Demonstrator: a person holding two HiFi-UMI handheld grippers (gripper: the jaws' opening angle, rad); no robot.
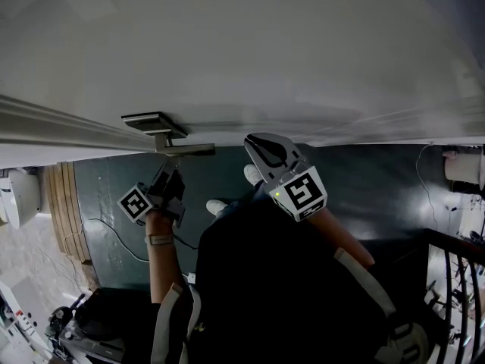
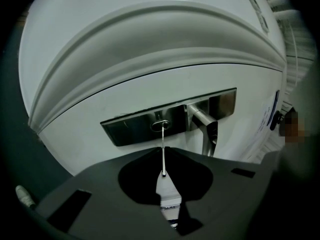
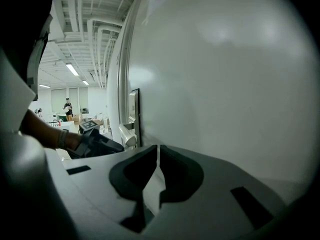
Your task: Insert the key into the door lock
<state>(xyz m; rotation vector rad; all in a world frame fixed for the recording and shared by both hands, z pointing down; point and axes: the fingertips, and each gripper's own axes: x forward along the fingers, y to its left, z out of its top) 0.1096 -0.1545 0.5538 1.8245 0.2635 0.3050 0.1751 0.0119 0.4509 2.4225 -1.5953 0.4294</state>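
A brushed-metal lock plate [image 2: 131,128] with a lever handle [image 2: 204,122] sits on the white door [image 2: 150,49]. My left gripper [image 2: 163,175] is shut on a thin silver key [image 2: 163,151], and the key's tip is in the keyhole [image 2: 161,126]. In the head view the left gripper [image 1: 168,182] is just below the handle [image 1: 186,150] and the lock plate [image 1: 154,122]. My right gripper [image 1: 265,152] hovers close to the door [image 1: 242,51], right of the handle. Its jaws are shut with nothing between them [image 3: 158,151]. The right gripper view shows the left gripper [image 3: 97,143] at the lock from the side.
The floor below is dark, with wooden boards [image 1: 64,196] and a thin cable [image 1: 106,233] at the left. A dark railing [image 1: 455,279] stands at the lower right. A person [image 3: 67,106] stands far off in the room beyond the door frame.
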